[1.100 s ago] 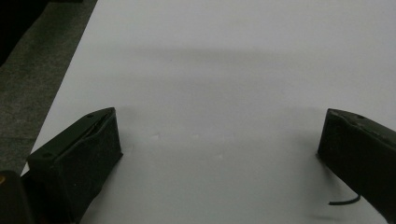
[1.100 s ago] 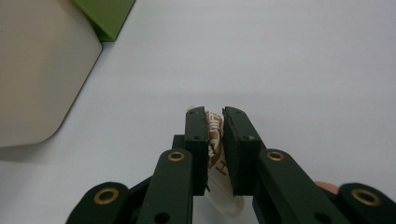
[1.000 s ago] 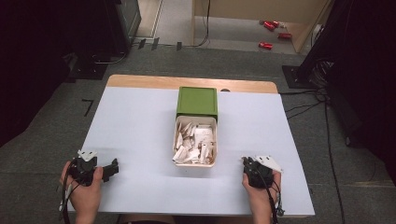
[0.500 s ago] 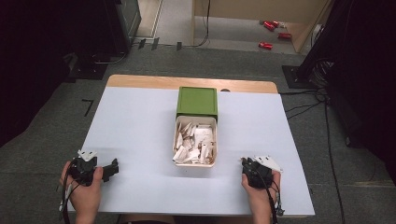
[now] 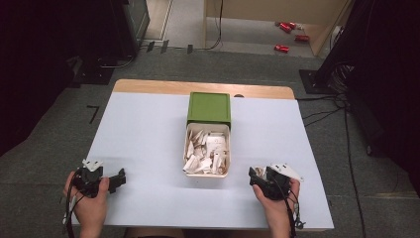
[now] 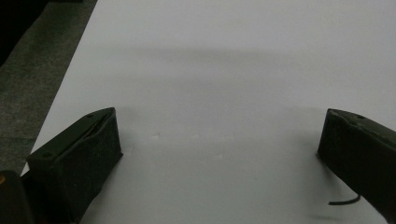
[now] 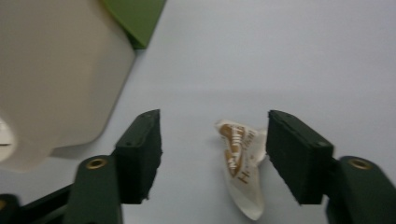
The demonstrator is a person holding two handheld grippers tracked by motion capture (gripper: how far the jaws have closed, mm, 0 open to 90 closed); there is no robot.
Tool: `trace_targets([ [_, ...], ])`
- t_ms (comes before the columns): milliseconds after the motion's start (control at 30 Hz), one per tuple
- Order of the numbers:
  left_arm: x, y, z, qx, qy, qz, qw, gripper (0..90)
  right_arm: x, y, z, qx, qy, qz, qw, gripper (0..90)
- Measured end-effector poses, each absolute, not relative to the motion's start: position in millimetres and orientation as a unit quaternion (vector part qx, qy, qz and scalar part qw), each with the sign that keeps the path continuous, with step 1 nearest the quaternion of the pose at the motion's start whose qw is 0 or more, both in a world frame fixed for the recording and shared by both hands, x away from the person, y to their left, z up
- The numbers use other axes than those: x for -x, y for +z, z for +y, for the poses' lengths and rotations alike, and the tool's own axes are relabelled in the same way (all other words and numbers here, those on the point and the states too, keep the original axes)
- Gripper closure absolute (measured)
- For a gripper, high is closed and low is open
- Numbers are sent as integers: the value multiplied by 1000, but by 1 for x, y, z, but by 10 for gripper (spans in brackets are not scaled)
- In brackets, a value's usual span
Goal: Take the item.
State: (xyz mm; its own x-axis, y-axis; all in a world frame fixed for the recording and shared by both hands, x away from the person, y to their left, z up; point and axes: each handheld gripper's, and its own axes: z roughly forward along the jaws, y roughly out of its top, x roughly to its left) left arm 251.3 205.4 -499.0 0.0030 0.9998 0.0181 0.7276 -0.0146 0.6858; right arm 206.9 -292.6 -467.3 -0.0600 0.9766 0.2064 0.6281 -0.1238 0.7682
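A small white packet point(image 7: 240, 163) lies on the tabletop point(image 7: 280, 56) between the right gripper's point(image 7: 214, 156) 2 wide-apart jaws, nearer the 3 o'clock one. The left gripper's point(image 6: 219, 154) jaws are wide apart too.

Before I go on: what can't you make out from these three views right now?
- Print on the packet between the right gripper jaws: blurred, right gripper view.
- Packets in the cream box: too small to count, high view.
- Green lid: its contact with the box.
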Motion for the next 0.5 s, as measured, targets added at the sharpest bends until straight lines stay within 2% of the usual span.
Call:
trace_targets([
  [200,-251,-499,205,-660,267,654,256,0,-205,-455,-288,-638,392,624,225,212],
  [500,-251,-499,205,-660,267,654,255,0,-201,-442,-275,-626,393,634,230,191],
])
